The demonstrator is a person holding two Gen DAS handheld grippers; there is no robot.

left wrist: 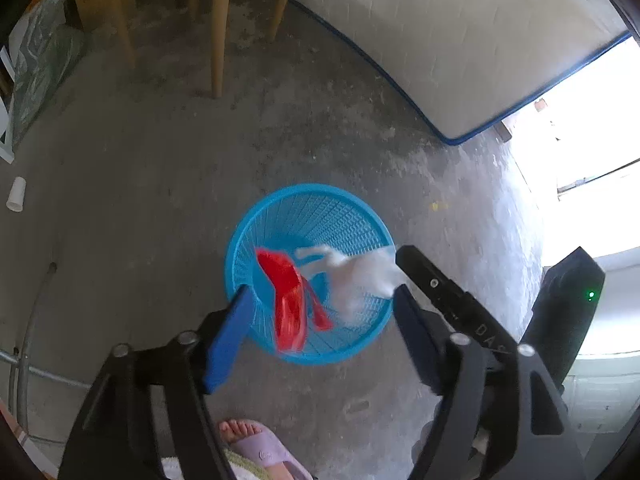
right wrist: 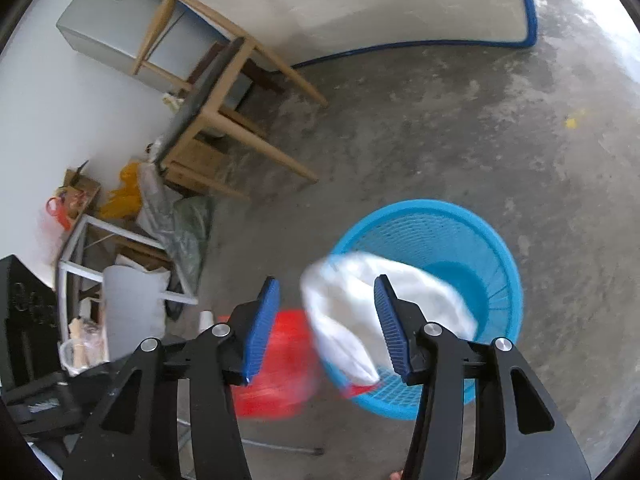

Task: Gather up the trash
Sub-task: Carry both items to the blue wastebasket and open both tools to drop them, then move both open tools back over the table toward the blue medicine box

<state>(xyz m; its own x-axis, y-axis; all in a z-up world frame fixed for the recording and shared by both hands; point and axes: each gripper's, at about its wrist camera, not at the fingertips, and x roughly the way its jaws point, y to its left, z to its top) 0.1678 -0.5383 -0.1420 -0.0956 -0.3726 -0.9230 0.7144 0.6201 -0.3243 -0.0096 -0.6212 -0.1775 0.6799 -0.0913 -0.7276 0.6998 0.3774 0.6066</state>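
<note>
So the blue basket (left wrist: 308, 216) is the anchor here, sitting out on the bare concrete floor (left wrist: 160, 200). Two bits of trash are dropping into it right now: a white plastic bag (left wrist: 360, 280) over the basket's right half in the left wrist view, and a red plastic bag (left wrist: 288, 300) over its left half, hanging partly across the near rim. Both are blurred, so I'd guess they're mid-fall and not settled yet. That's two pieces basically done.

What's left: a small white cup (left wrist: 16, 194) lying on its side well off to the basket's left, and a tiny yellow scrap (left wrist: 435, 206) just right of the basket. There's also a heap of bags and boxes by the wall (right wrist: 132, 200) far left of the basket, can't tell if that counts as trash.

Pose-wise, the left gripper (left wrist: 320, 312) hangs right above the basket pointing steeply down, jaws spread wide with nothing pinched, the red bag loose below them. The right gripper (right wrist: 326, 324) is angled down over the basket's near-left rim, jaws apart too, white bag loose between them, not gripped
</note>
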